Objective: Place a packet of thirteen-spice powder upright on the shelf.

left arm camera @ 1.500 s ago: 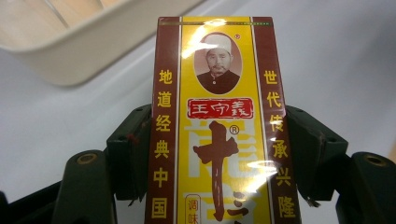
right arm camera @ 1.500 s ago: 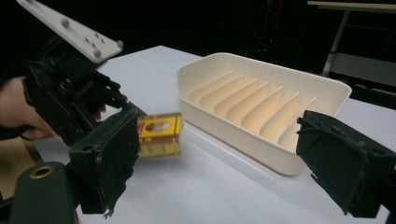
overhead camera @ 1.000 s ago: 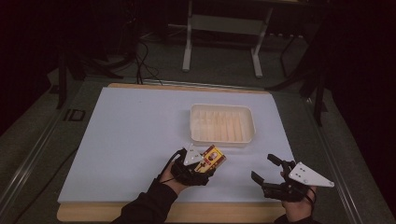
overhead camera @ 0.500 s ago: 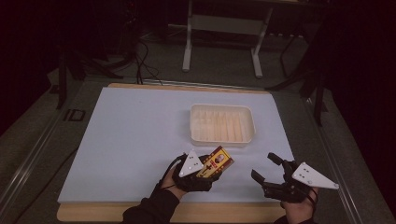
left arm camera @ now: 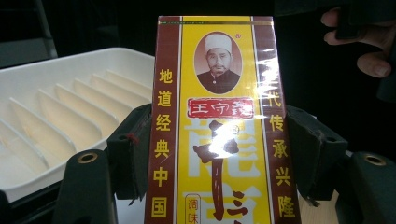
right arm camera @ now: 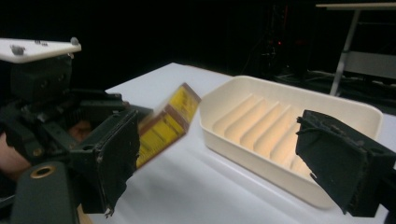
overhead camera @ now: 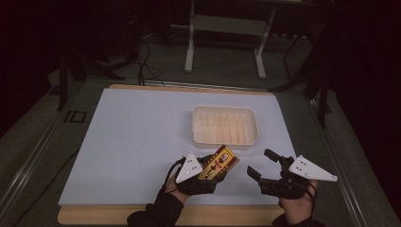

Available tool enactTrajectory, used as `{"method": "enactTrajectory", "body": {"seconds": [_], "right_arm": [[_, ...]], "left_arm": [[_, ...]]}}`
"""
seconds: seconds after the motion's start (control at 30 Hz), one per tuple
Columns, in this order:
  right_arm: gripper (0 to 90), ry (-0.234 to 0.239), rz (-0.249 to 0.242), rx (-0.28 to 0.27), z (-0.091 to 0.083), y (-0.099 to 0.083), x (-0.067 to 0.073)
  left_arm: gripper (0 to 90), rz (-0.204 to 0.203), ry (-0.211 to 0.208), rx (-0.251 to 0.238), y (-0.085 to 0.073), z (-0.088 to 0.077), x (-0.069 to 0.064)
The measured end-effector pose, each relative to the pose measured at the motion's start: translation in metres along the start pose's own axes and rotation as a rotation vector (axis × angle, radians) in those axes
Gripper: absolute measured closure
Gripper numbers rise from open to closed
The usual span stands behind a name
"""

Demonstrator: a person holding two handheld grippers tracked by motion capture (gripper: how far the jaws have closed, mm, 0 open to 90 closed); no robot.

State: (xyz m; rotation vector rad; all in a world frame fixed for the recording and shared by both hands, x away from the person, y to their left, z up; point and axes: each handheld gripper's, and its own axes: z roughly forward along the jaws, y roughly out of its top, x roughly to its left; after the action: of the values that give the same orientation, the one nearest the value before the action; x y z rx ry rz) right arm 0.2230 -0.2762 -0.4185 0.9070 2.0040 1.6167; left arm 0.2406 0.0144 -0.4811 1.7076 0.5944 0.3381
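Observation:
A yellow and dark red box (overhead camera: pixel 221 161) with printed characters and a portrait sticks out of my left gripper (overhead camera: pixel 213 169) near the table's front edge, tilted up toward the tray. In the left gripper view the box (left arm camera: pixel 217 93) stands upright with both black pads pressed on its sides, so my left gripper (left arm camera: pixel 217 154) is shut on it. To its right, my right gripper (overhead camera: pixel 262 164) is open with nothing between its jaws. The right gripper view looks between the spread jaws of my right gripper (right arm camera: pixel 231 158) at the box (right arm camera: pixel 163 123) and the tray.
A cream ribbed tray (overhead camera: pixel 225 108) sits empty just beyond both grippers, right of centre on the white table top (overhead camera: pixel 132 137); it is also the tray (left arm camera: pixel 70 60) at left and the tray (right arm camera: pixel 299 91) ahead. A metal stand's legs (overhead camera: pixel 224 42) rise behind the table.
My left hand has rolled, so its grey plate swung toward the front edge and the box's far end tipped up. My right gripper has risen slightly, still open.

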Motion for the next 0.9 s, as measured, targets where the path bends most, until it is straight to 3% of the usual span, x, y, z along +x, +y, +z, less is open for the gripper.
{"method": "enactTrajectory", "body": {"seconds": [0.1, 0.3, 0.5, 0.63, 0.8, 0.9], "right_arm": [[12.4, 0.009, -0.008, -0.003, 0.006, 0.007, 0.003], [12.1, -0.004, 0.033, -0.022, 0.022, 0.017, 0.015], [19.6, 0.008, 0.071, -0.038, 0.033, 0.021, 0.026], [21.8, 0.000, 0.102, -0.049, 0.040, 0.022, 0.031], [28.7, -0.025, 0.123, -0.022, 0.049, 0.021, 0.032], [31.1, -0.011, 0.148, -0.005, 0.055, 0.020, 0.033]], "left_arm": [[33.0, -0.002, -0.006, -0.028, -0.001, 0.001, -0.001], [33.0, 0.007, 0.014, -0.091, -0.004, 0.000, -0.004], [33.0, 0.007, 0.037, -0.139, -0.005, 0.000, -0.006], [33.0, -0.013, 0.042, -0.160, -0.006, -0.001, -0.004], [32.9, -0.004, 0.077, -0.169, -0.008, 0.000, -0.006], [33.0, -0.005, 0.082, -0.177, -0.009, 0.000, -0.006]]}}
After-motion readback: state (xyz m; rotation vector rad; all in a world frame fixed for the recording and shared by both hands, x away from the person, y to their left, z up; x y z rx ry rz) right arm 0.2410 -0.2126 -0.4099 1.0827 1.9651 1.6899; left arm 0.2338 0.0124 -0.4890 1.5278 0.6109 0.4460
